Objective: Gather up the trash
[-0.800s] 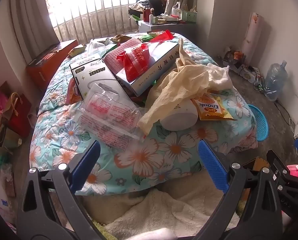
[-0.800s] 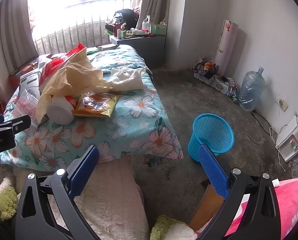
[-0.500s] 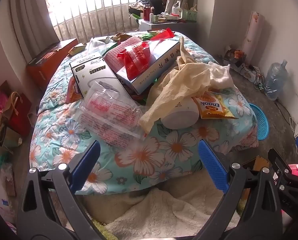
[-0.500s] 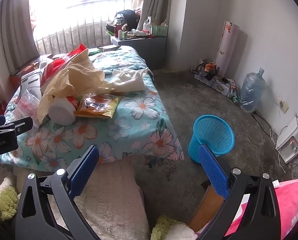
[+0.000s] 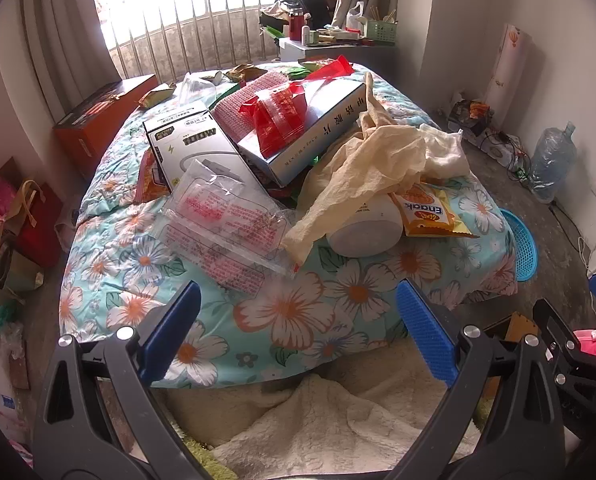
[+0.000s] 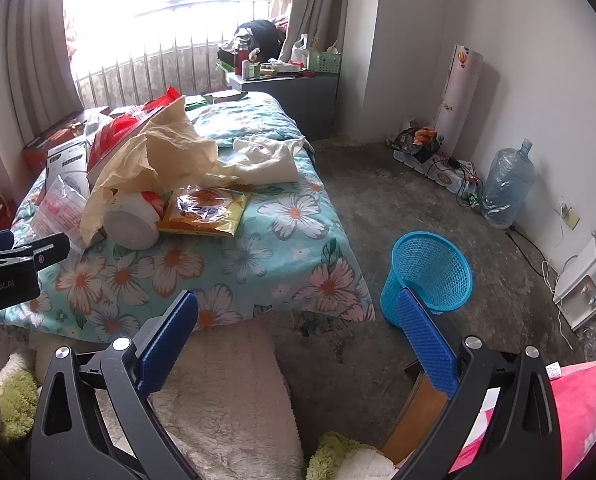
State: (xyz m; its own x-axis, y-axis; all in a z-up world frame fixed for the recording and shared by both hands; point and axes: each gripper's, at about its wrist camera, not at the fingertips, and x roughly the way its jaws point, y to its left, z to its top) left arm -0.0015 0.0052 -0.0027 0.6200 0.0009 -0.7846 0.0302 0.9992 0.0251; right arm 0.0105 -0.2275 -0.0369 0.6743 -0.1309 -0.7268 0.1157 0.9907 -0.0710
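Trash lies piled on a bed with a floral cover [image 5: 337, 300]: a clear plastic package [image 5: 226, 224], a crumpled beige paper [image 5: 361, 172], a white tub [image 5: 367, 228], a yellow Enaak snack bag [image 5: 425, 212], a white 100W box [image 5: 194, 148], a red bag [image 5: 282, 116] on a long white box [image 5: 321, 128]. My left gripper [image 5: 298, 328] is open and empty, short of the bed's near edge. My right gripper [image 6: 298, 332] is open and empty, above the floor between the bed [image 6: 258, 256] and a blue mesh bin [image 6: 429, 272].
A fluffy cream rug [image 5: 317, 420] lies below the bed's near edge. An orange box [image 5: 102, 116] stands at the left wall. A water jug [image 6: 505, 184], cables and a white appliance [image 6: 581, 284] line the right wall. A cluttered cabinet [image 6: 298, 92] stands behind the bed.
Both grippers have drifted slightly; the bed sits a little higher in the left wrist view. Both stay open and empty.
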